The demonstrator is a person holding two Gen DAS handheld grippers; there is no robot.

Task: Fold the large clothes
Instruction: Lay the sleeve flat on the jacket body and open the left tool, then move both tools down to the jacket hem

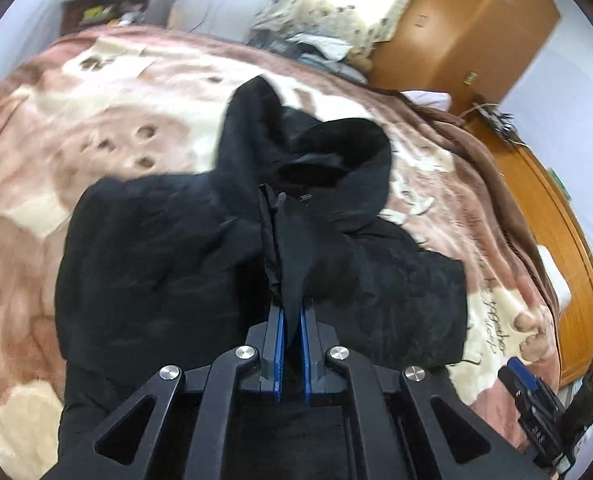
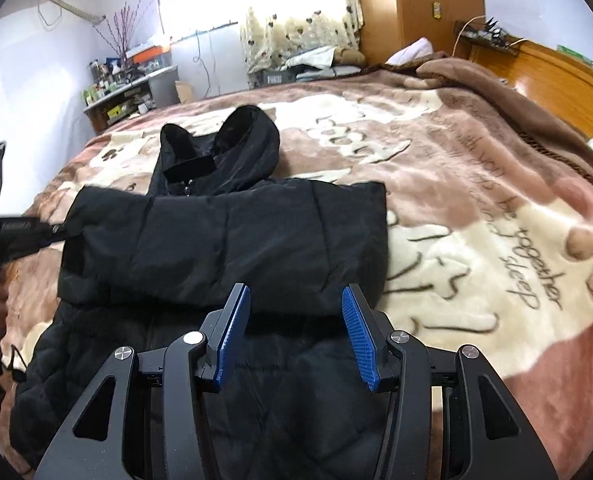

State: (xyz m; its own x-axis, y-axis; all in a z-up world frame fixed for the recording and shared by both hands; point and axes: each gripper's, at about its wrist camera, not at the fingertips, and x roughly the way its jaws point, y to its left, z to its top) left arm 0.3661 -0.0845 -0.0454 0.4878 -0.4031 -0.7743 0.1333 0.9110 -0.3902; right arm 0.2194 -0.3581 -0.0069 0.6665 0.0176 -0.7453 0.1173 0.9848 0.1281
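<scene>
Left gripper (image 1: 290, 260) clamped on a fold of the black jacket (image 1: 176, 264) over the bed.

Its jaws meet at the frame's centre, pinching dark fabric between blue pads (image 1: 279, 344). The jacket spreads across the middle, its hood (image 1: 336, 160) above centre, on a pink-and-cream blanket (image 1: 96, 120). A wooden wardrobe (image 1: 468, 28) fills the upper right; the right gripper (image 1: 536, 408) shows at lower right.

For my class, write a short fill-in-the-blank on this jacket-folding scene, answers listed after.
1. The jacket is coloured ____.
2. The left gripper has its jaws ____ on jacket fabric.
3. The right gripper has its jaws ____.
4. The jacket lies on a patterned ____ covering the bed.

Answers: black; shut; open; blanket
</scene>
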